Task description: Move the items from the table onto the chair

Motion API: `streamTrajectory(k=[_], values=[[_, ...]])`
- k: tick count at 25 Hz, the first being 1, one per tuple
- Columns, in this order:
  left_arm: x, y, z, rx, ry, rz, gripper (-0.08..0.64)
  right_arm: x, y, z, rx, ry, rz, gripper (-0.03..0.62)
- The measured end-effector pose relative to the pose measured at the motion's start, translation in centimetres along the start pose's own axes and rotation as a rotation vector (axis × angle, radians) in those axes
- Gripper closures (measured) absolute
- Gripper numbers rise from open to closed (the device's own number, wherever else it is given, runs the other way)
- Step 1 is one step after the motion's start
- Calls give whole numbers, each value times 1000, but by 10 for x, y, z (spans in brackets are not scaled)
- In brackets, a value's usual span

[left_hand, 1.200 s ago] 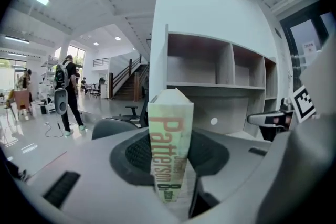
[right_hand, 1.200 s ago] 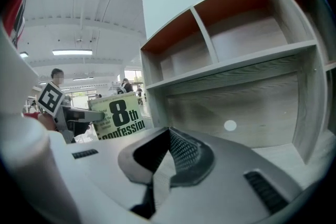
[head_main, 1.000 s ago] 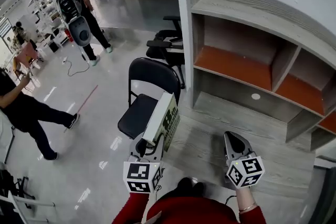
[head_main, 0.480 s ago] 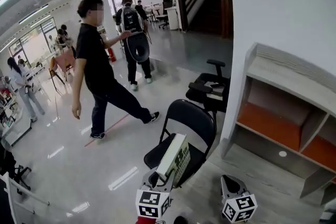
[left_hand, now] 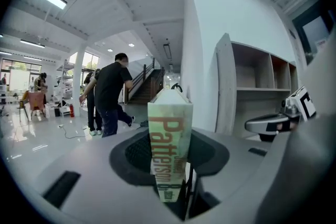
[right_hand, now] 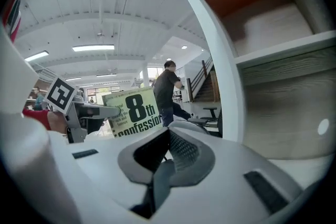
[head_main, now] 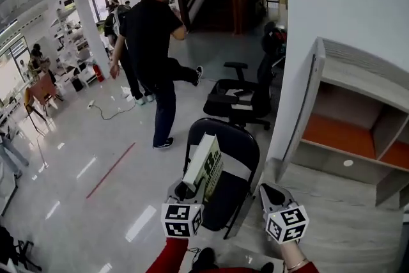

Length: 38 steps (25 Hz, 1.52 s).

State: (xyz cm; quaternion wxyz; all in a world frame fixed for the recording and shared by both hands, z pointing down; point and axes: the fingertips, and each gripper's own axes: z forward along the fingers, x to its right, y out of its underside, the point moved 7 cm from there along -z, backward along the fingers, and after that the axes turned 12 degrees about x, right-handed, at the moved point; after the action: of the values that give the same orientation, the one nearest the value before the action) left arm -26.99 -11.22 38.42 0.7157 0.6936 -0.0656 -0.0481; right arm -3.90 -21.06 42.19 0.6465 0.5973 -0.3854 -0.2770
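Note:
A pale green book (head_main: 204,165) stands upright on edge, with my left gripper (head_main: 185,187) shut on its lower part. In the left gripper view its spine (left_hand: 169,144) faces the camera between the jaws. In the right gripper view I see the book's cover (right_hand: 134,112). The black folding chair (head_main: 225,151) is just beyond the book, its seat partly hidden behind the book and gripper. My right gripper (head_main: 271,194) is level with the left one, to the right of the chair. Its jaws (right_hand: 167,153) are shut with nothing in them.
A person in black (head_main: 154,41) walks across the glossy floor just behind the chair. A black office chair (head_main: 239,102) stands further back. A white wall and a wooden shelf unit (head_main: 358,115) with orange backing are close on the right. More people and furniture are far off at the left.
Both grippers and the book have moved towards the folding chair, which is now straight ahead. The person in black has walked from the left to behind the chair.

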Motion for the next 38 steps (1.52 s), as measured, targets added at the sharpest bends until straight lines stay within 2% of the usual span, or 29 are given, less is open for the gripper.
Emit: streamTrajectory(k=[5, 10, 19, 28, 38], values=[[-49, 3, 34, -25, 141, 43, 393, -38, 4, 40, 20, 131, 23, 583], [-72, 31, 57, -68, 197, 33, 393, -63, 21, 62, -22, 202, 45, 583], [-81, 123, 80, -153, 196, 26, 393, -83, 72, 91, -107, 210, 117, 583], [-66, 217, 108, -218, 170, 50, 393, -72, 132, 102, -159, 215, 163, 583], [-65, 289, 111, -286, 128, 69, 393, -69, 157, 99, -185, 210, 199, 583]])
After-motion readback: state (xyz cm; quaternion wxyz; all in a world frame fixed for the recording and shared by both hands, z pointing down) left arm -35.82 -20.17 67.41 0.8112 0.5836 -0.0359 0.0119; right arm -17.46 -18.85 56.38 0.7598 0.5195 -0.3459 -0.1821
